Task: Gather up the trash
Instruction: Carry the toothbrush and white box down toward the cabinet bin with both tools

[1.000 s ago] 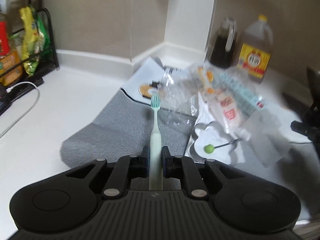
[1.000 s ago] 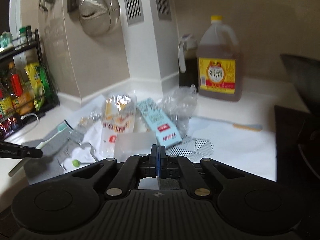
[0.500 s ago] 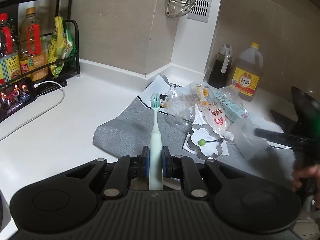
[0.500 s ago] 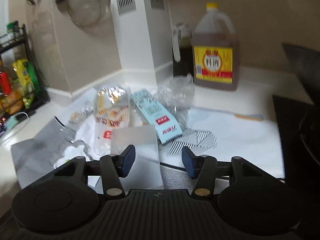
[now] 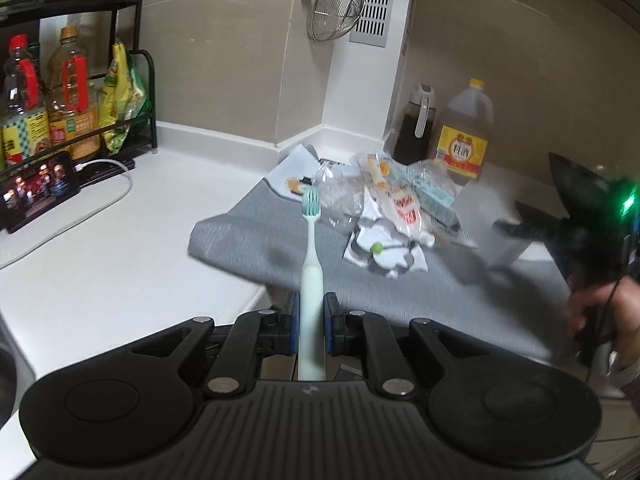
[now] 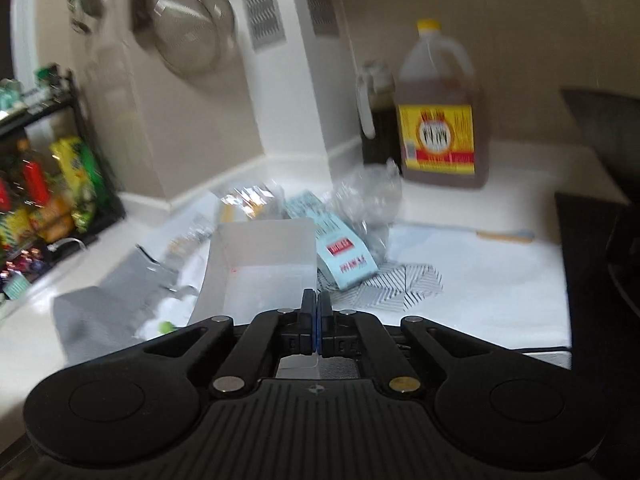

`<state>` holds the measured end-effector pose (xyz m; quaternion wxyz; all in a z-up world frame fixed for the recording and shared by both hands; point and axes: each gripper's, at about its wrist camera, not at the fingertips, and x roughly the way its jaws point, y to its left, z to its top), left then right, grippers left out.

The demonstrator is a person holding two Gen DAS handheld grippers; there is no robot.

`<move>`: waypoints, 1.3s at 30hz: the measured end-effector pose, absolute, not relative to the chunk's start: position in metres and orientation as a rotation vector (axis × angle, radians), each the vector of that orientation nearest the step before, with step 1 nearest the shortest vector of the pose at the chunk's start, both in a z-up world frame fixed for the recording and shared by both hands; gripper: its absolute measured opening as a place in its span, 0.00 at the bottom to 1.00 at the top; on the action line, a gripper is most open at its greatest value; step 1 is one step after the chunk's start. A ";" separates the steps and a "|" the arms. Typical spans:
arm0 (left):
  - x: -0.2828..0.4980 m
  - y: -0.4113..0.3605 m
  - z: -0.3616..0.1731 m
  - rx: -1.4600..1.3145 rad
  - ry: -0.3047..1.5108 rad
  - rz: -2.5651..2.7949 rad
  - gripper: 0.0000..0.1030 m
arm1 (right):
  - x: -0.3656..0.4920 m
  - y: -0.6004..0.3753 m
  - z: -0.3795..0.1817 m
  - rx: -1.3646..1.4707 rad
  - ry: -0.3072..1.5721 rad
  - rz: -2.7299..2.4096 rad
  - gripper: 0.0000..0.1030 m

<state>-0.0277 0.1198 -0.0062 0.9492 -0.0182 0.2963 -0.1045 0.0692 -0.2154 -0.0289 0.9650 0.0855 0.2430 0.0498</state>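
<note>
My left gripper is shut on the handle of a pale green toothbrush, whose bristles point up and away. It hangs over the counter's front edge, short of the grey cloth with the trash pile of wrappers. My right gripper is shut on the near wall of a white open box, held tilted above the pile. A light blue carton and crumpled clear plastic lie just beyond. In the left wrist view the right gripper shows blurred at the right, with a person's hand behind it.
A large amber jug and a dark bottle stand in the back corner. A black rack with oil bottles, a phone and its cable sit at the left. A strainer hangs on the wall. A black stove lies at the right.
My left gripper has drawn back from the pile with the toothbrush, so more of the counter shows. The right gripper opened over the white box, then shut on its edge.
</note>
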 end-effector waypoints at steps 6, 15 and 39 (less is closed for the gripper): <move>-0.065 0.126 -0.019 -0.001 0.611 -0.181 0.13 | 0.006 -0.208 -0.007 0.172 0.424 0.239 0.01; -0.101 0.139 -0.054 -0.023 0.673 -0.130 0.13 | -0.063 -0.167 -0.026 0.164 0.480 0.417 0.01; -0.084 0.125 -0.136 -0.033 0.865 -0.163 0.13 | -0.035 -0.100 -0.129 0.019 0.749 0.495 0.01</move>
